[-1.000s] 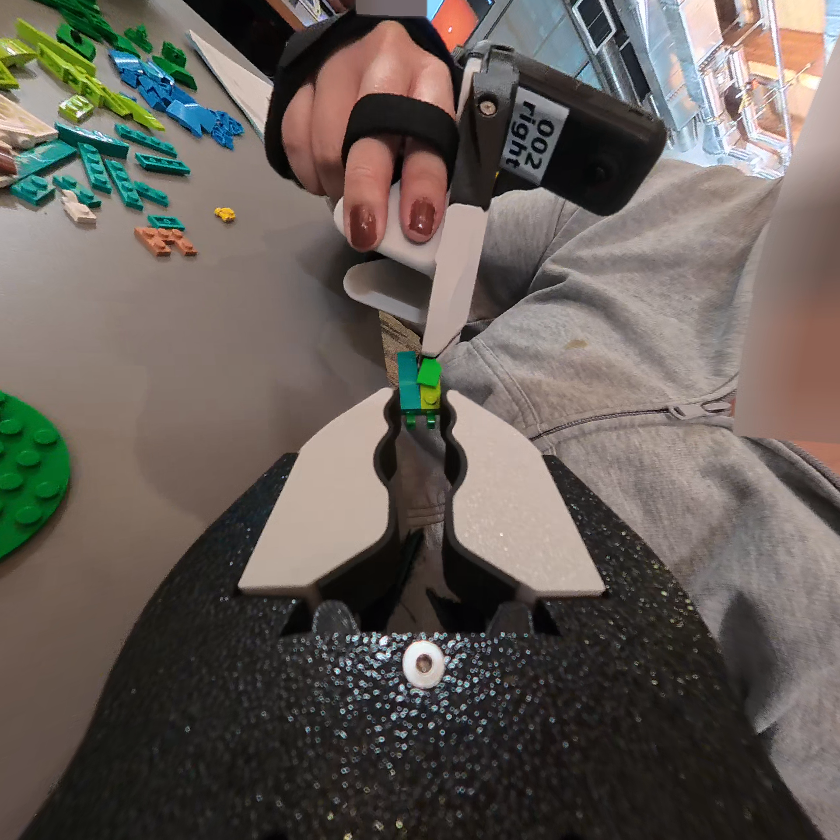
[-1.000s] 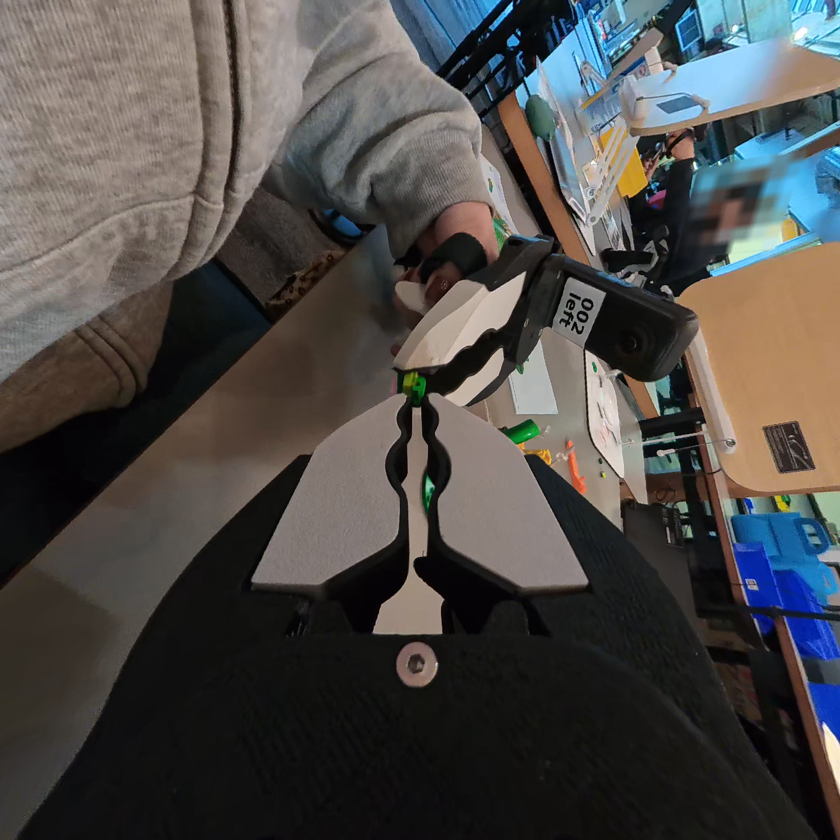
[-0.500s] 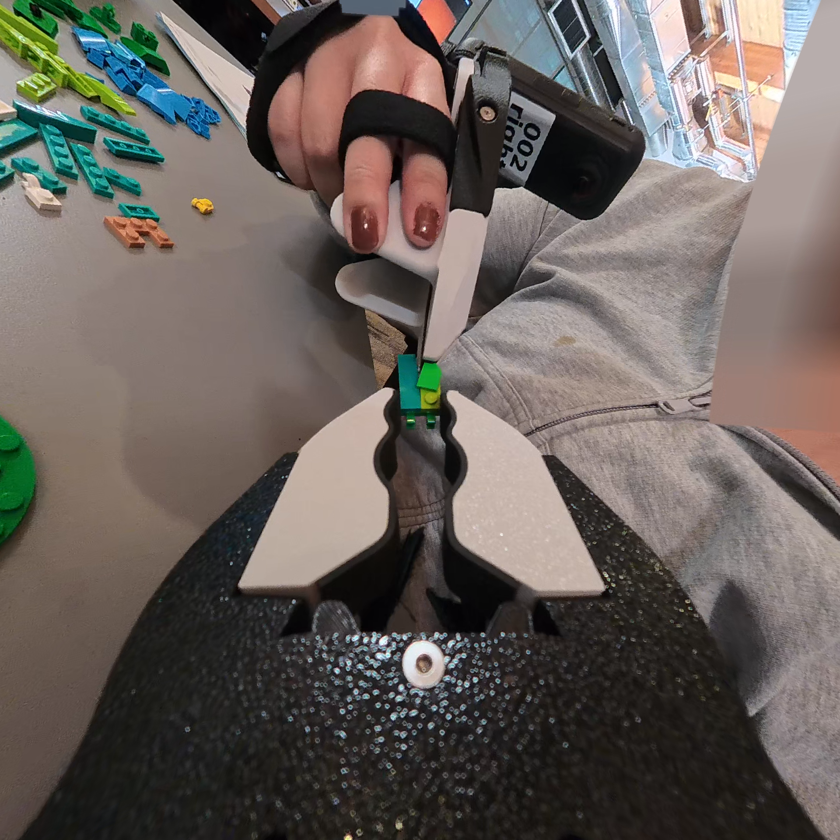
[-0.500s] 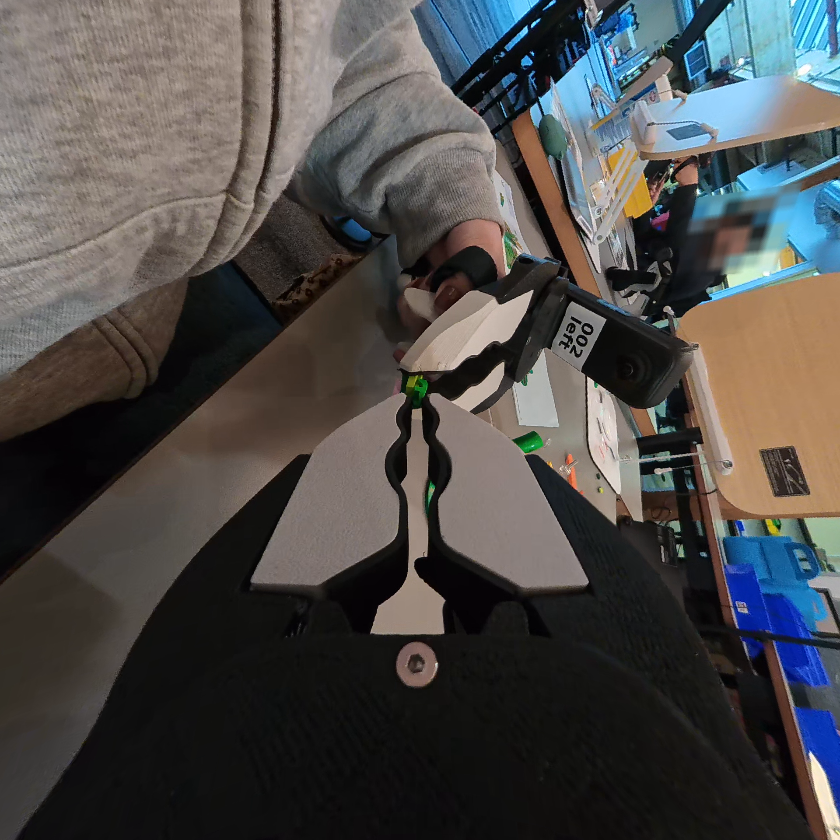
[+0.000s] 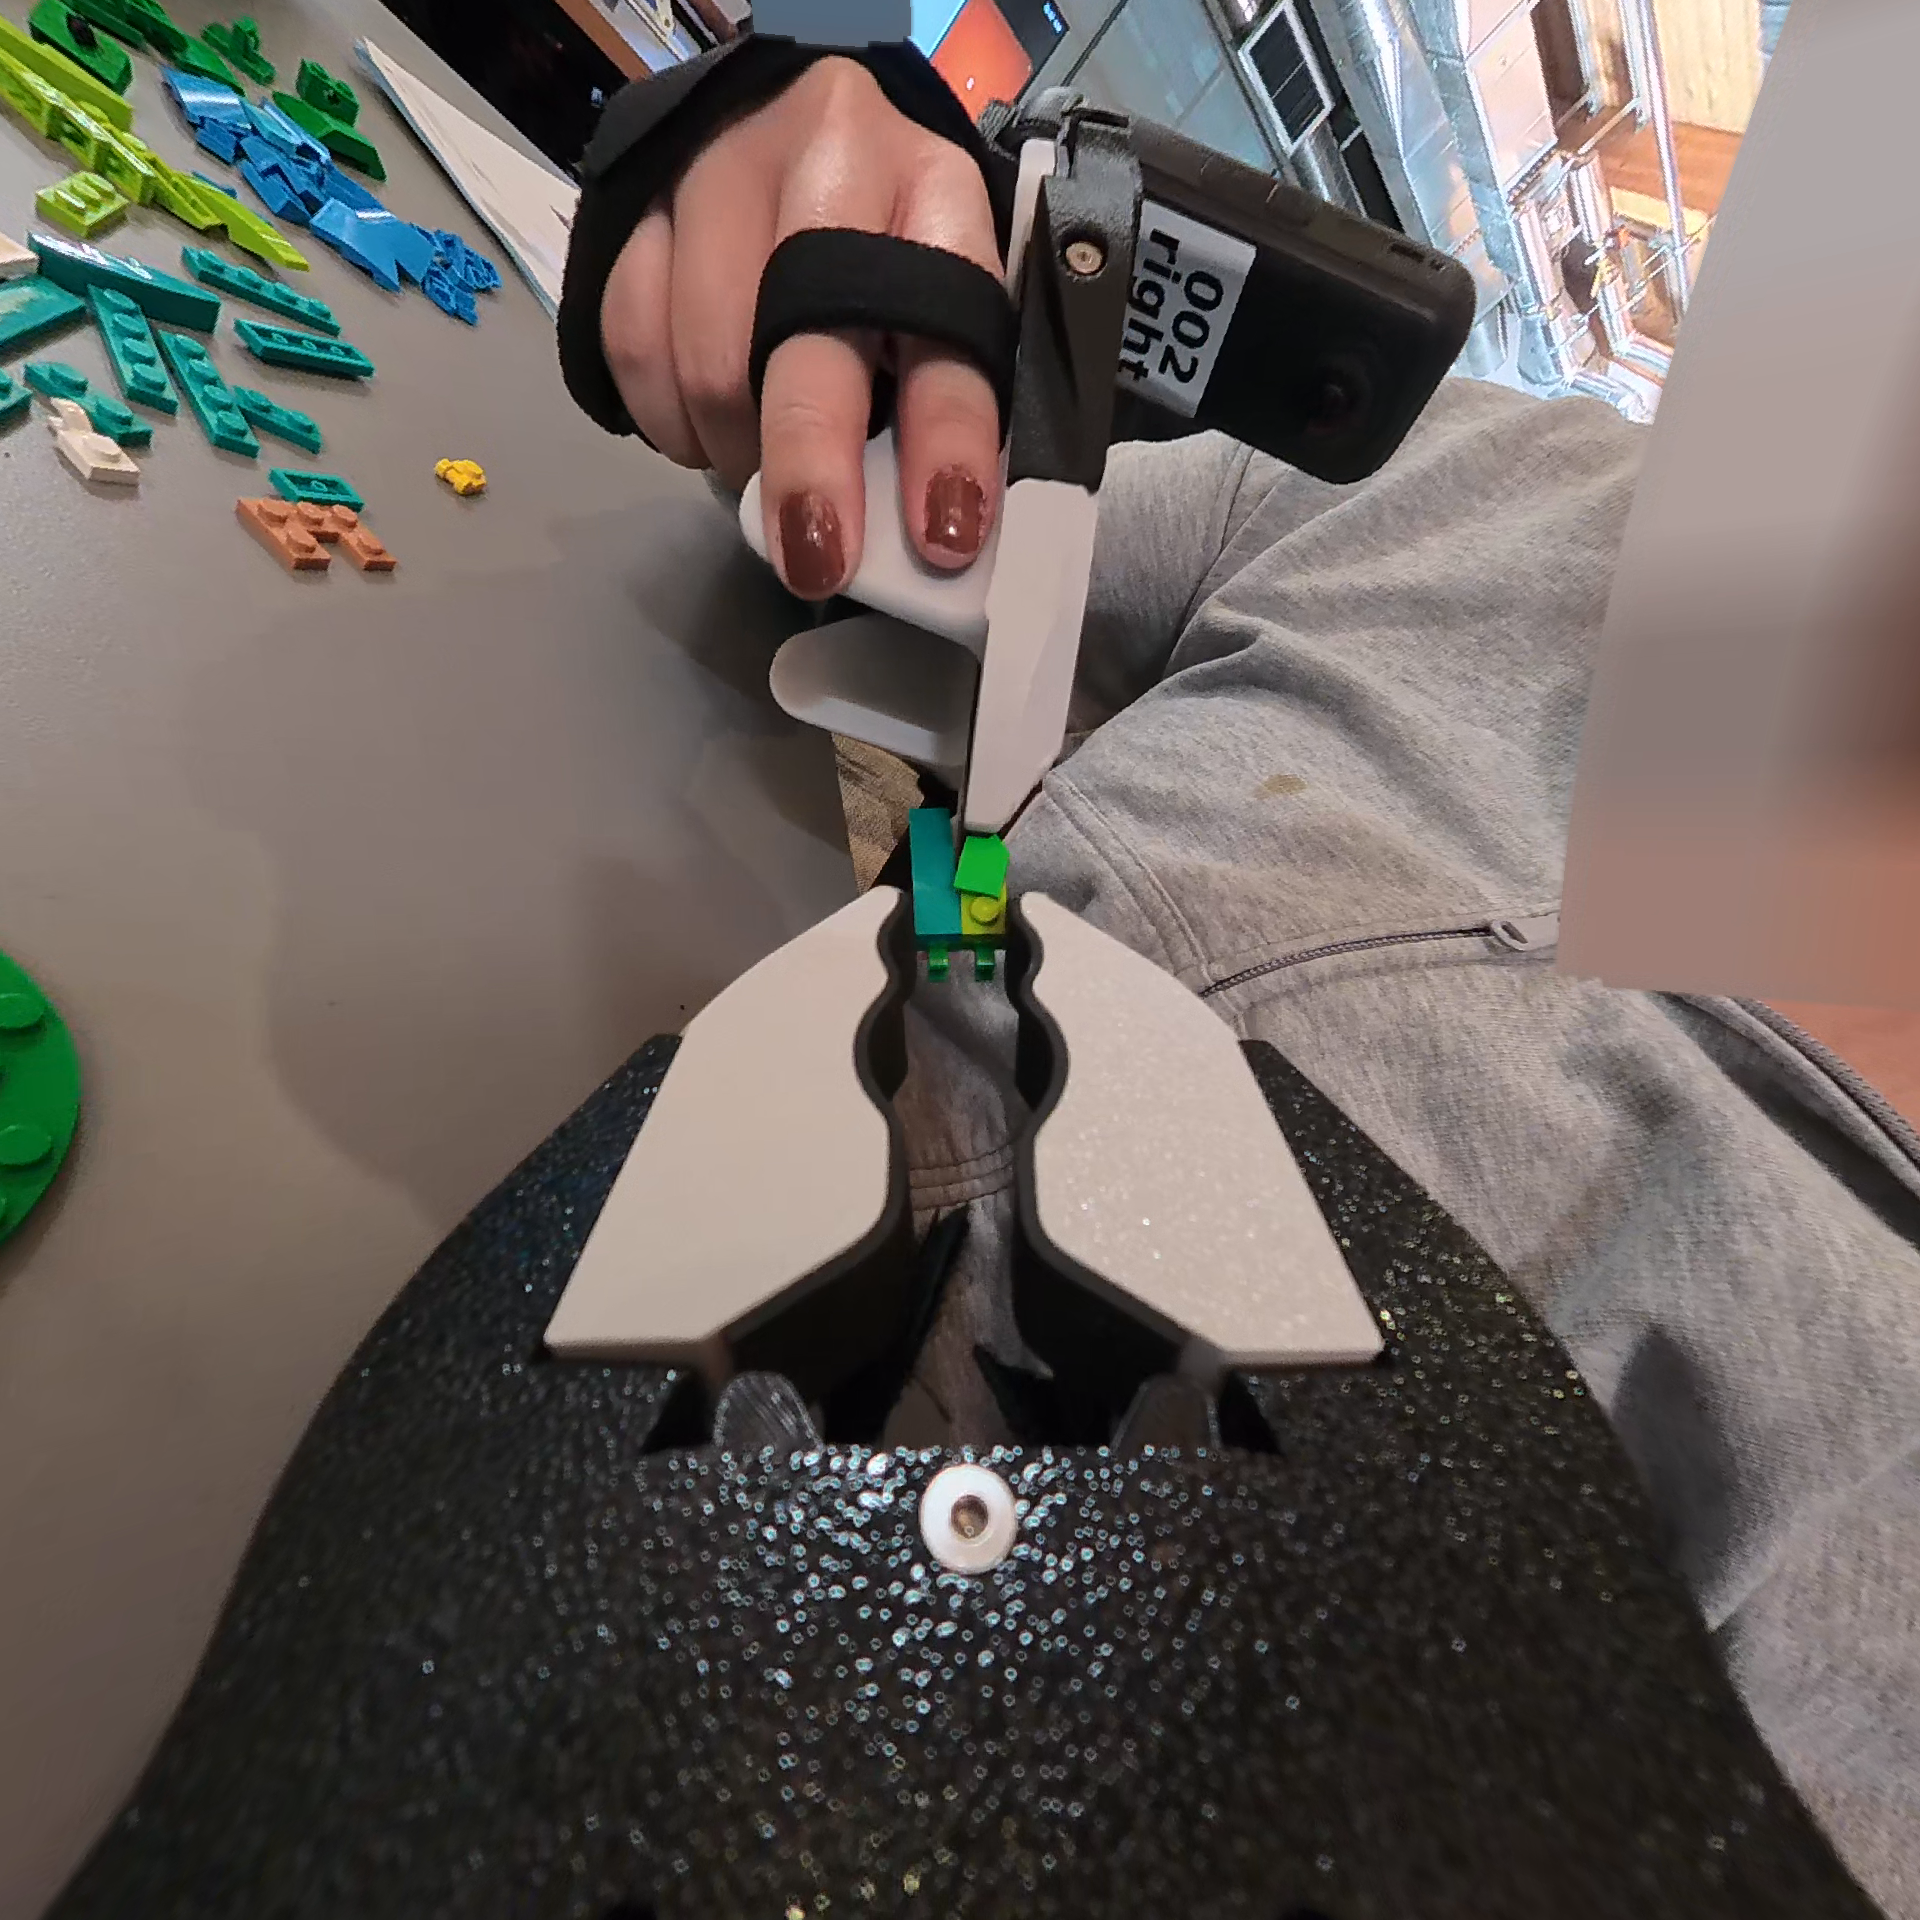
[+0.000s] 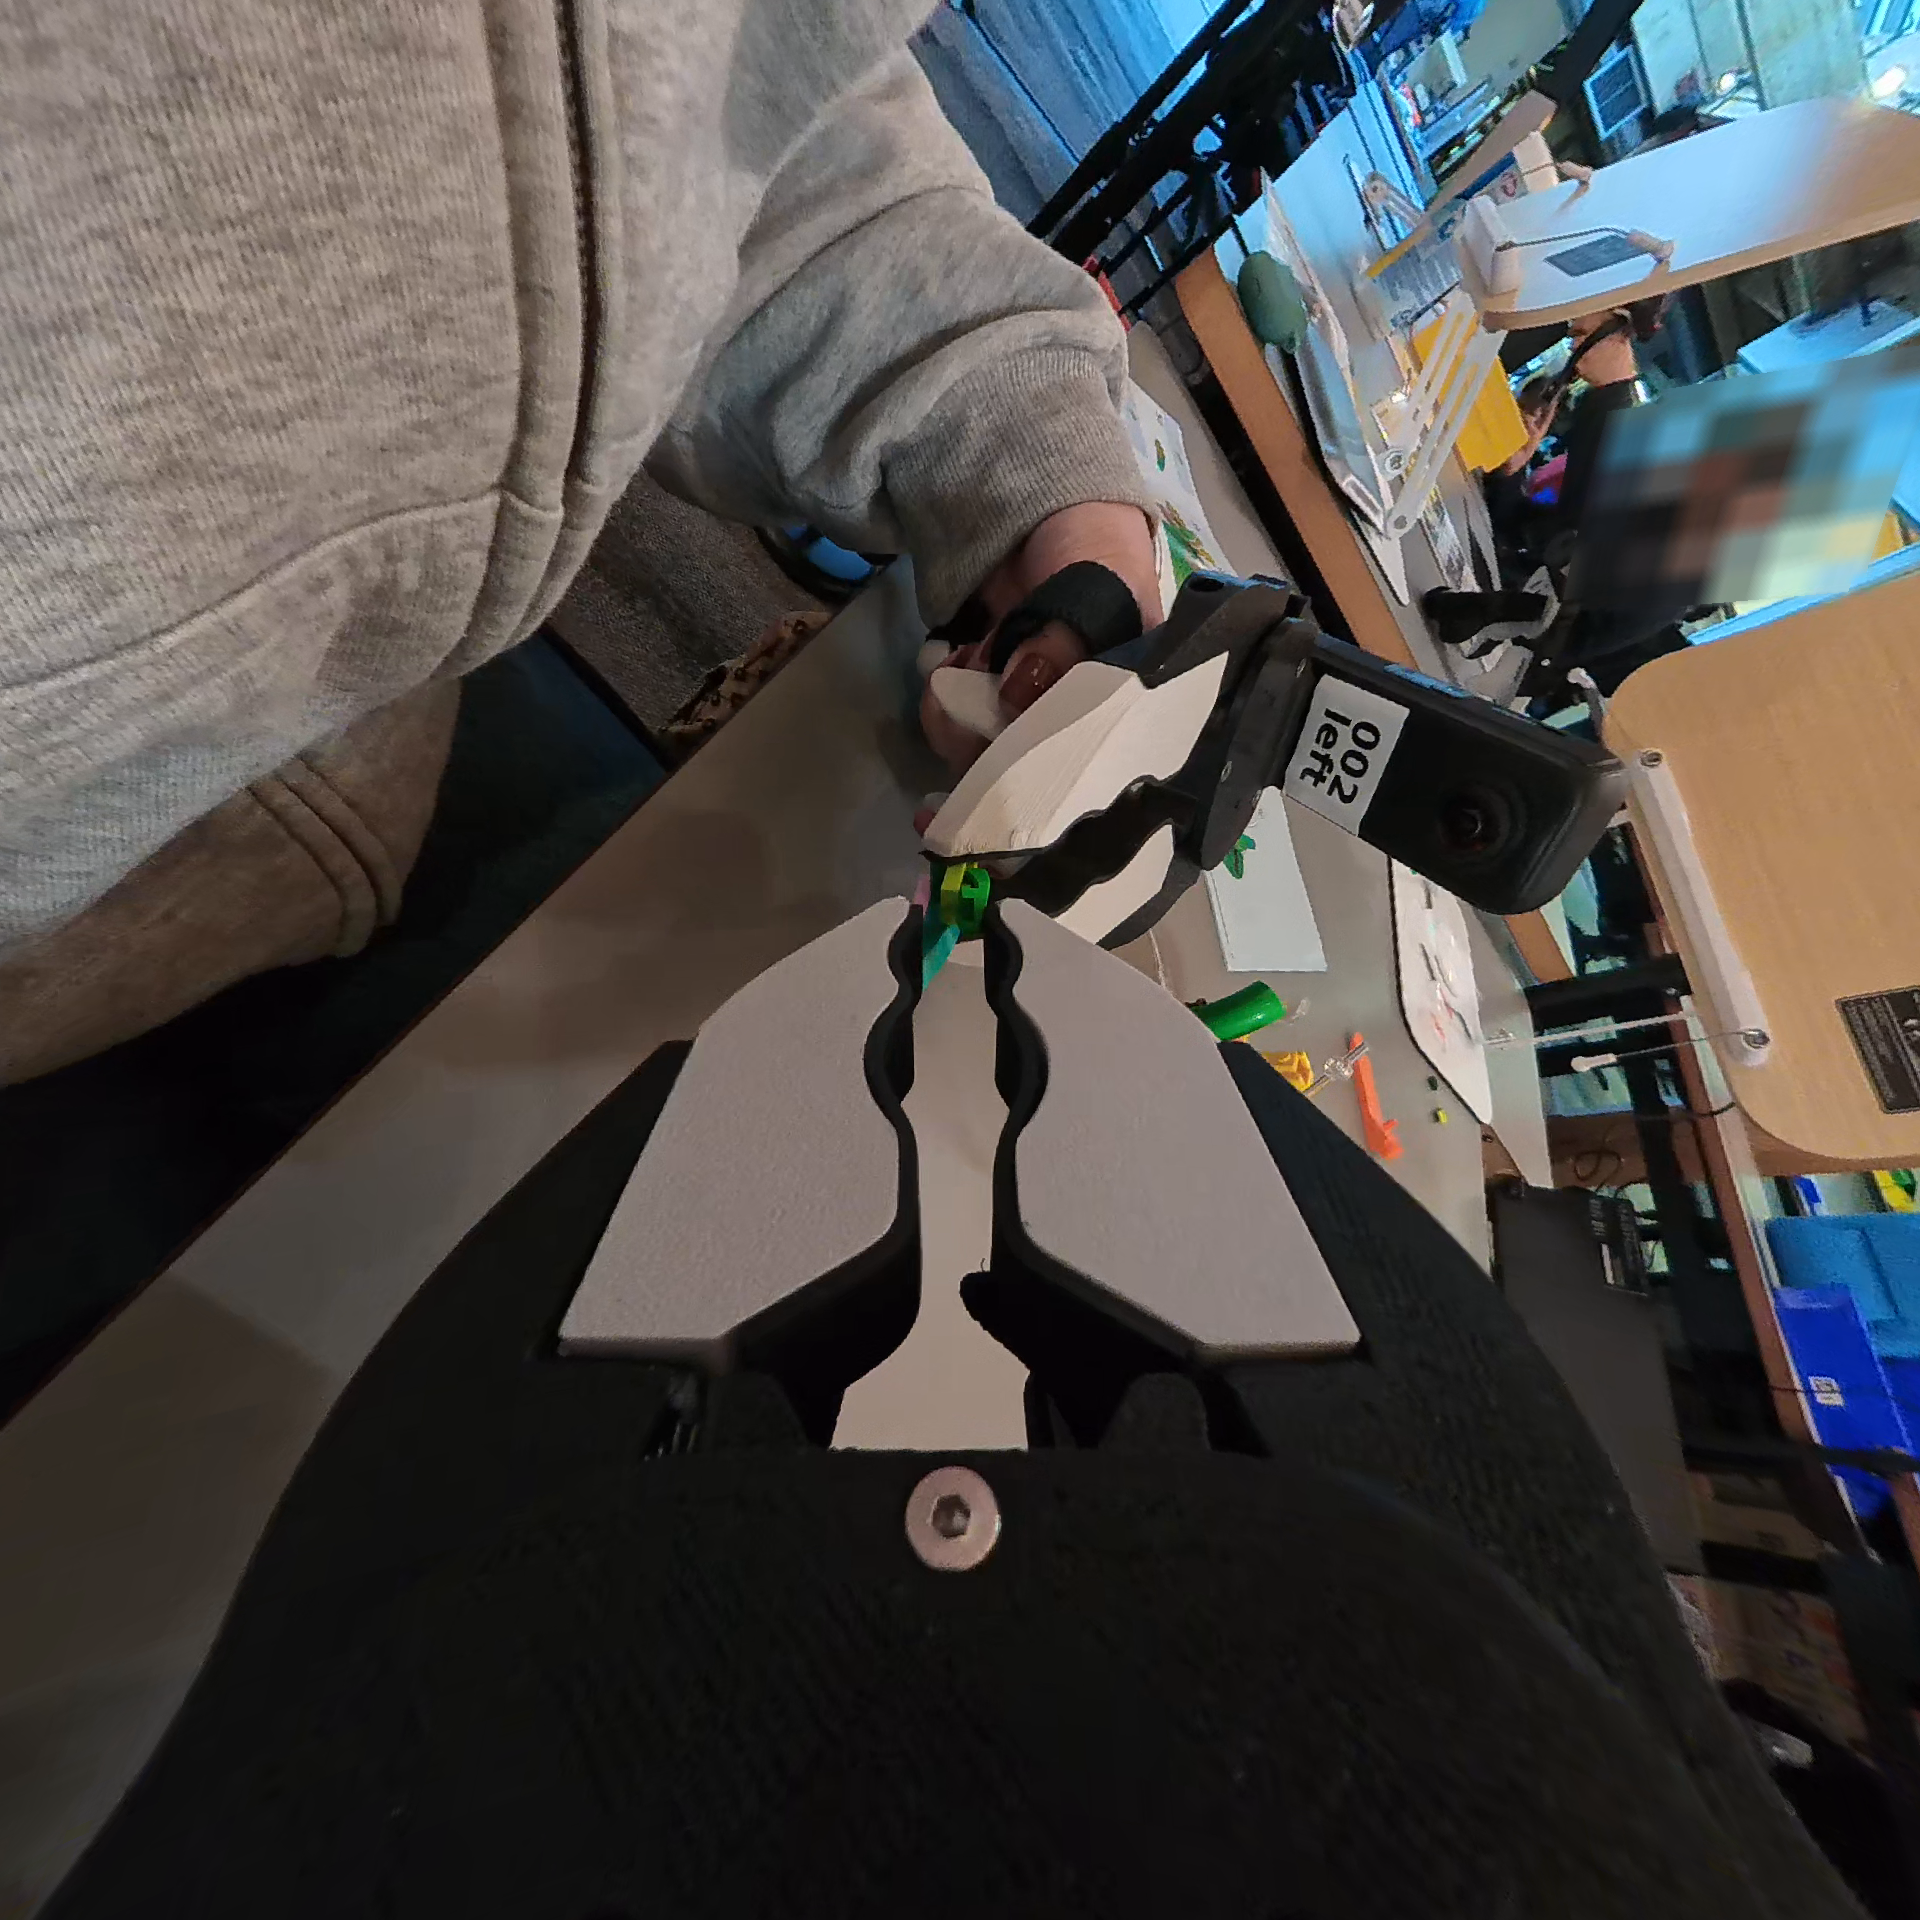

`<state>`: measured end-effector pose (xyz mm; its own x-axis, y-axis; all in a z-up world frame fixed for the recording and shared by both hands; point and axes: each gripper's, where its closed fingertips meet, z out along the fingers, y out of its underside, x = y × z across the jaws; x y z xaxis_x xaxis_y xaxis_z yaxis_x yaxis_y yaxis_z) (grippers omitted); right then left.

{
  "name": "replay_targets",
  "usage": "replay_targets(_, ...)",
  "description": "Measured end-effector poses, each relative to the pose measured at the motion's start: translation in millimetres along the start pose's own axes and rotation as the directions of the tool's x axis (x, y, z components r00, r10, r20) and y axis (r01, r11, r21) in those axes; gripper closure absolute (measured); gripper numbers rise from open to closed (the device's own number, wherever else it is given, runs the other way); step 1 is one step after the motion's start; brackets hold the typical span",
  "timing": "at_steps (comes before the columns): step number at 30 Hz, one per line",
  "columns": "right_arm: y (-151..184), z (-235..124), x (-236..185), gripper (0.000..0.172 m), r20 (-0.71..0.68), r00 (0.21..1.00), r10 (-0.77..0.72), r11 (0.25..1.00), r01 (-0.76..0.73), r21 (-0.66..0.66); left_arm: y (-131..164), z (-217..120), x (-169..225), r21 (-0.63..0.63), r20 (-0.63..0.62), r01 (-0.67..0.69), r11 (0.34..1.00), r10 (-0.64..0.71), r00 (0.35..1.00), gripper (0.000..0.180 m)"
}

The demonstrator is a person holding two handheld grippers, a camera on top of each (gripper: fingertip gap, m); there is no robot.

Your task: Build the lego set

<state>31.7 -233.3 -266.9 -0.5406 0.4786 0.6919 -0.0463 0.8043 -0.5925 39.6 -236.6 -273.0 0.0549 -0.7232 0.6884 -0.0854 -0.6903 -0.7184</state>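
Observation:
My left gripper (image 5: pixel 961 925) is shut on a small brick assembly (image 5: pixel 961 904) and holds it in the air in front of a person's grey hoodie. The assembly is a teal plate (image 5: pixel 932 873), a lime brick (image 5: pixel 982 912) and a bright green slope piece (image 5: pixel 980 864) on top. My right gripper (image 6: pixel 954 925) has its fingers apart, with the assembly (image 6: pixel 961 899) between the tips and not clamped. In the left wrist view the right gripper (image 5: pixel 992 816) has its tips just above the green slope. In the right wrist view the left gripper (image 6: pixel 951 857) pinches the assembly from the far side.
Loose teal (image 5: pixel 156 343), blue (image 5: pixel 312 197), lime (image 5: pixel 104 156) and brown (image 5: pixel 312 530) bricks lie on the grey table (image 5: pixel 312 831) at the far left. A round green plate (image 5: pixel 21 1091) is at the left edge. A green tube (image 6: pixel 1236 1008) and an orange piece (image 6: pixel 1377 1112) lie beyond. Left and right tips are no more than a few centimetres apart. It is some 11 centimetres from my left tips to the round green plate (image 5: pixel 21 1091).
My right gripper's fingers, shut on the green slope piece before, have opened. The slope stays on the assembly in my left gripper. Both grippers have barely moved.

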Motion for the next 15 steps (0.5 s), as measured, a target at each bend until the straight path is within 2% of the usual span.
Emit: replay_targets(15, -4.1, 0.2, 1.5, 0.164, -0.008, 1.0, 0.011, 1.0, -0.011, 0.017, -1.3, 1.5, 2.7, -0.011, 0.011, -0.024, 1.0, 0.024, 1.0, 0.164)
